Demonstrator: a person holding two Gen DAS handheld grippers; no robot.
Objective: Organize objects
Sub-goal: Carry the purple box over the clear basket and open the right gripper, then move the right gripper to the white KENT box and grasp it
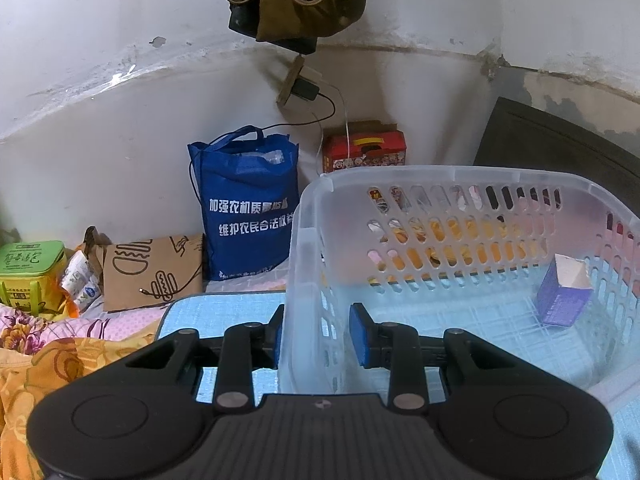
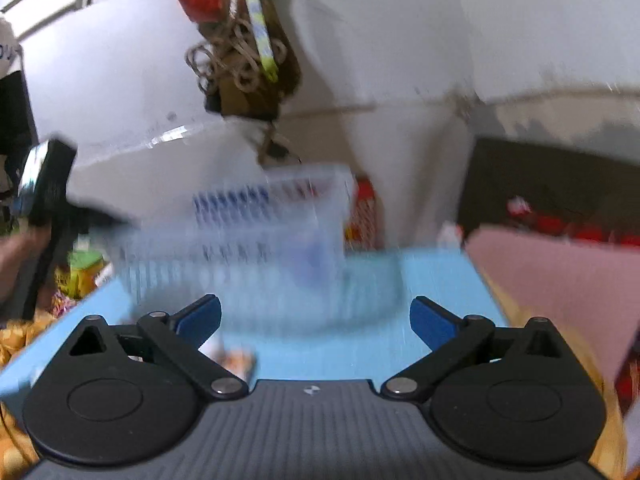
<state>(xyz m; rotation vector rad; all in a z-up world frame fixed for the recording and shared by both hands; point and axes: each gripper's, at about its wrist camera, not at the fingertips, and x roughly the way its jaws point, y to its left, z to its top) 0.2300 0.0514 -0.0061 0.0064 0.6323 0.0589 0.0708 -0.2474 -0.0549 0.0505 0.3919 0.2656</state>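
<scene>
A clear plastic basket (image 1: 452, 178) with slotted walls stands on a light blue mat (image 1: 188, 316). A small purple box (image 1: 563, 296) with an open top stands inside it at the right. My left gripper (image 1: 316, 334) straddles the basket's left wall, one blue pad outside and one inside, with a gap on the inner side. In the blurred right wrist view, my right gripper (image 2: 316, 320) is wide open and empty above the mat (image 2: 360, 344), short of the basket (image 2: 280, 216). The left gripper's body (image 2: 44, 188) shows at the left.
A blue tote bag (image 1: 248, 208), a red carton (image 1: 364, 152), a brown paper bag (image 1: 152, 268) and a green box (image 1: 30, 268) stand along the wall. Floral bedding (image 1: 48, 344) lies left. A pink sheet (image 2: 560, 280) lies right. Small packets (image 2: 236, 360) lie by my right gripper.
</scene>
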